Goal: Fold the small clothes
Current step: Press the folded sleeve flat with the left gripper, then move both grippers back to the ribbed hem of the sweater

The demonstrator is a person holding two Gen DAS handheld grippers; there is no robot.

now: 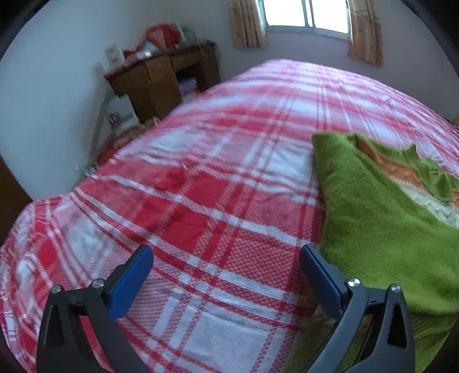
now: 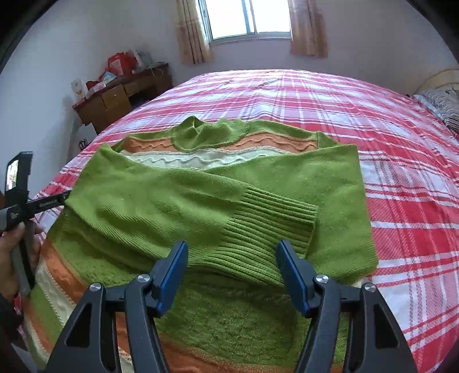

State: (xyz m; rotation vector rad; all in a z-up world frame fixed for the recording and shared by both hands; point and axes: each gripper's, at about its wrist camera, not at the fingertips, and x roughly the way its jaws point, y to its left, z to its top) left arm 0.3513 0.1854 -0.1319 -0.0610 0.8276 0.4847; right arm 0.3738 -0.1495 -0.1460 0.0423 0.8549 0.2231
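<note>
Two claws, both spread wide and holding nothing. Left claw (image 1: 226,282): black plastic arms with bolt heads, flat blue pads, hovering over bare bedspread just left of the sweater's edge. Its handle, gripped by the person's hand (image 2: 13,255), shows at the far left of the right wrist view.

Desk (image 2: 120,97): dark wood with drawers, against the white wall left of the bed, piled with red and white packages.

Bedspread (image 1: 200,200): woven plaid in red, pink and white, with a waffle-like texture, covering the bed.

Sweater (image 2: 200,200): fuzzy green knit lying flat on the bedspread, collar toward the window (image 2: 248,18). Wavy orange and cream bands cross the chest and hem. Both sleeves are folded across the front, the ribbed cuff (image 2: 272,229) of one on top.

Right claw (image 2: 231,275): same build, poised over the sweater's lower middle, near that cuff.

Pillow (image 2: 443,106): striped, at the far right bed edge.
</note>
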